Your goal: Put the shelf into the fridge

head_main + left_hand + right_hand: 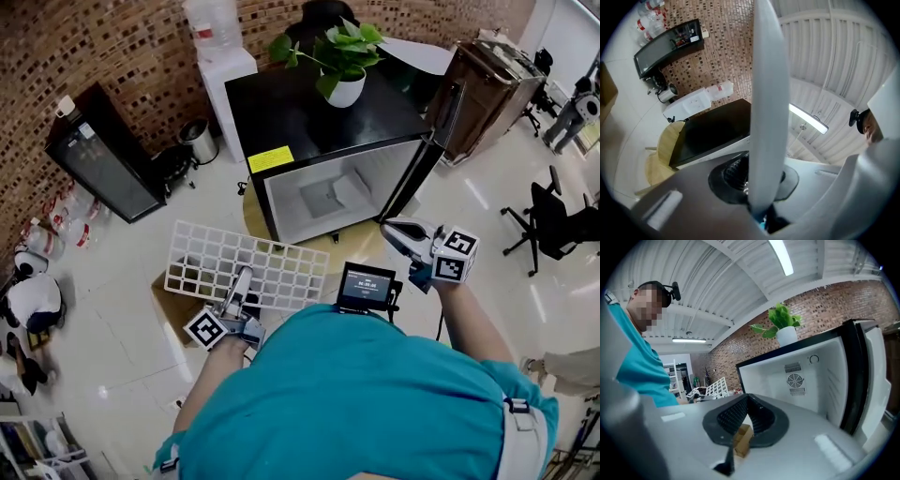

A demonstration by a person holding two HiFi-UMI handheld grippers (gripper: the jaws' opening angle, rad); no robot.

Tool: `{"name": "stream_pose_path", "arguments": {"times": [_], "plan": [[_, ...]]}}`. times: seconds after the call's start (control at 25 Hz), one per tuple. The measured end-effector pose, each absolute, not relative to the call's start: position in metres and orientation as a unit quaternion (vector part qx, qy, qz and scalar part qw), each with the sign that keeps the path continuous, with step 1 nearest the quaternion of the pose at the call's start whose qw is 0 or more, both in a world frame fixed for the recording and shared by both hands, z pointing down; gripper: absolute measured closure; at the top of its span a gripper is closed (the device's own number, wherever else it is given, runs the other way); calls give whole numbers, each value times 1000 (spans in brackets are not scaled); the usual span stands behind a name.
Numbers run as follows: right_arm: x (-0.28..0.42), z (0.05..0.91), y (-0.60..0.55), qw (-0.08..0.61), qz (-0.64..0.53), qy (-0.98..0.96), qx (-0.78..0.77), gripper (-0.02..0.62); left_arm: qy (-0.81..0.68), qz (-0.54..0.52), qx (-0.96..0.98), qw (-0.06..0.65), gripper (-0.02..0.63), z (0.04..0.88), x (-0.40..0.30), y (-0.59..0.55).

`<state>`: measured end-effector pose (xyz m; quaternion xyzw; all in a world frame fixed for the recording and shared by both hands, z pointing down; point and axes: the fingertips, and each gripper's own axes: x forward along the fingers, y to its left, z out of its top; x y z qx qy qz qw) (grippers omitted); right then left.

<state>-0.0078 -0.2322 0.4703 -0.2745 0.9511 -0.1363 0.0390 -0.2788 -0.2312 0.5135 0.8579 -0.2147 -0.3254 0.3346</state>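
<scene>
The white wire-grid shelf (246, 265) hangs level in front of me, left of the small black fridge (319, 117). My left gripper (241, 286) is shut on its near edge. In the left gripper view the shelf's rim (766, 93) runs straight up from between the jaws of that gripper (761, 211), with the fridge (712, 133) behind. The fridge door (473, 89) stands swung open to the right, and the white inside (333, 192) looks bare. My right gripper (394, 230) is shut on nothing, just before the fridge's lower right corner. The right gripper view shows the fridge interior (806, 371) and the shelf (717, 387) far left.
A potted plant (342, 56) stands on the fridge top. A cardboard box (173, 302) lies on the floor under the shelf. A water dispenser (220, 56) and a black cabinet (103, 155) line the brick wall. An office chair (553, 216) is at the right, a person (33, 300) at the far left.
</scene>
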Motion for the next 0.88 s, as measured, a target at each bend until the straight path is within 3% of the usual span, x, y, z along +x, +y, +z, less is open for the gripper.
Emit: {"name": "stream_pose_path", "arguments": {"times": [0.44,0.68,0.88], "plan": [[94,496,-273,36,-124,980,-152,594,-336,-389,806,295,572,521,-193,-242],[139,518,-294,36,-150,979,-130,594,-349,-413,764,352,572,560,-131,-255],[134,516,-315,37,-163,976,-140,594,-329,-441,719,424,572,582,-115,-282]]}}
